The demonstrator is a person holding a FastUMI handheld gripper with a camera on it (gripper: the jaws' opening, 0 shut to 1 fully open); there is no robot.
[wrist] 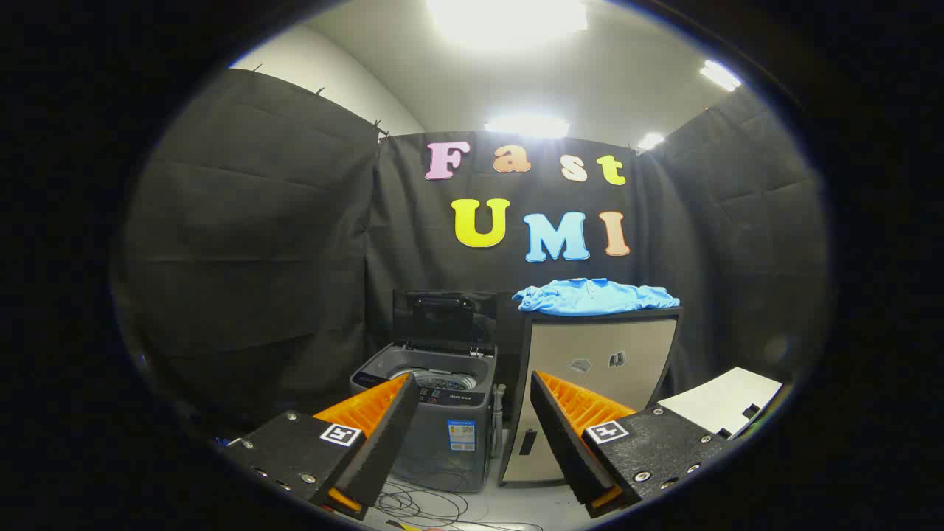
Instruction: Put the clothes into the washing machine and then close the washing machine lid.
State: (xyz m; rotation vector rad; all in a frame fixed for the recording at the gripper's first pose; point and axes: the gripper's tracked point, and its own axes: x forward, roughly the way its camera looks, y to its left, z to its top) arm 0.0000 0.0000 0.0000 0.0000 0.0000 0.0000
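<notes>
Ahead, fingers point(472, 387) apart; shirt point(596, 296) atop cabinet point(597, 369).

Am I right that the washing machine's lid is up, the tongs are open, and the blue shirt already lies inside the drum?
Not quite: in the gripper view the blue shirt lies on top of the cabinet beside the washing machine. The lid is up and the tongs are open, holding nothing.

Washing machine point(435, 413) is set on the floor w/ lid point(444, 318) raised at its back; cabinet point(590, 391) is placed just to its right. Clothes point(594, 296) are laid on top of cabinet. Cables point(428, 505) are strewn in front of machine. Fingers point(472, 428) are held apart, well short of both.
</notes>
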